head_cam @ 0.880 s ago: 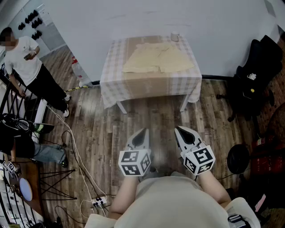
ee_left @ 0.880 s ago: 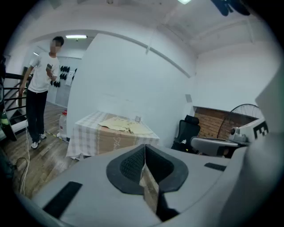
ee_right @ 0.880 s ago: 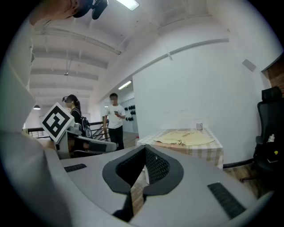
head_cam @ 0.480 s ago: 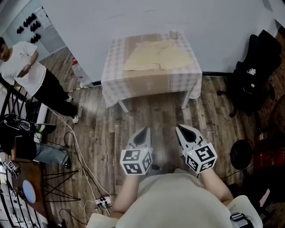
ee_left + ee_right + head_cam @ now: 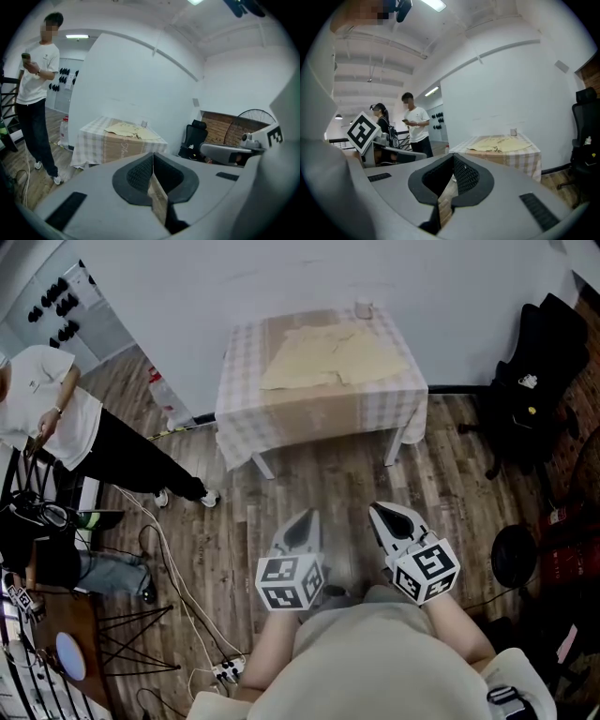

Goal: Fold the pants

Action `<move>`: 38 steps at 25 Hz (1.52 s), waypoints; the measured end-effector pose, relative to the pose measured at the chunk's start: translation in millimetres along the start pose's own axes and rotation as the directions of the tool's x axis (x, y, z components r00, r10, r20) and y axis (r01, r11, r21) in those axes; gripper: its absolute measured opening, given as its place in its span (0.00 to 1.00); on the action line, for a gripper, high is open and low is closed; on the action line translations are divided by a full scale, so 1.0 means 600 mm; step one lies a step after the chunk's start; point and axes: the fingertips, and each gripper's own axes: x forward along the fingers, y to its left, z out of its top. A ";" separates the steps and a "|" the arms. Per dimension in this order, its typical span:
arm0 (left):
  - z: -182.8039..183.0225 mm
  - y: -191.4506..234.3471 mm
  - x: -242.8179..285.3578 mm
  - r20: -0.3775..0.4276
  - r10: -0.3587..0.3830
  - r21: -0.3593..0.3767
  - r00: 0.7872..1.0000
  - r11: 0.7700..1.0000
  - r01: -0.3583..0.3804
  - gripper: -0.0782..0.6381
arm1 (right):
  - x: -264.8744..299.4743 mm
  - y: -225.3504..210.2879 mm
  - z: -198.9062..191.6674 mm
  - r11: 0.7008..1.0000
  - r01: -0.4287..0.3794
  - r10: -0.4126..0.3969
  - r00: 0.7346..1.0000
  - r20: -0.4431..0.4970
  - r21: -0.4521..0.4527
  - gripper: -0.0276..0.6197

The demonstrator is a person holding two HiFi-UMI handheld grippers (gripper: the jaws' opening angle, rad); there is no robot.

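Pale yellow pants (image 5: 330, 358) lie spread on a small table with a checked cloth (image 5: 244, 418) against the white wall. They also show far off in the left gripper view (image 5: 130, 131) and in the right gripper view (image 5: 499, 144). Both grippers hang over the wooden floor, well short of the table. My left gripper (image 5: 301, 523) is shut with nothing in it, its jaws meeting at the tips (image 5: 153, 154). The right gripper (image 5: 389, 515) is likewise shut and empty (image 5: 454, 155).
A small white cup (image 5: 363, 309) stands at the table's far right corner. A person in a white shirt (image 5: 56, 423) walks at the left. Cables (image 5: 169, 568) trail over the floor. A black office chair (image 5: 534, 381) sits at the right, a round black base (image 5: 514, 557) nearer.
The person at the left has stepped nearer and to the right. Both grippers have stayed almost where they were, shut.
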 end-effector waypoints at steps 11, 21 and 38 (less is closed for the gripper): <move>0.008 0.032 0.038 -0.031 0.001 0.007 1.000 1.000 0.000 0.12 | 0.035 -0.025 -0.002 0.999 0.034 -0.034 0.999 -0.013 -0.001 0.04; 0.061 0.075 0.147 -0.016 0.054 -0.015 0.998 0.998 -0.054 0.12 | 0.143 -0.108 0.035 0.998 -0.023 0.022 1.000 -0.021 -0.052 0.04; 0.181 0.112 0.357 0.025 0.176 -0.065 0.984 0.983 -0.174 0.12 | 0.316 -0.308 0.123 0.988 -0.134 0.132 0.991 -0.022 -0.082 0.04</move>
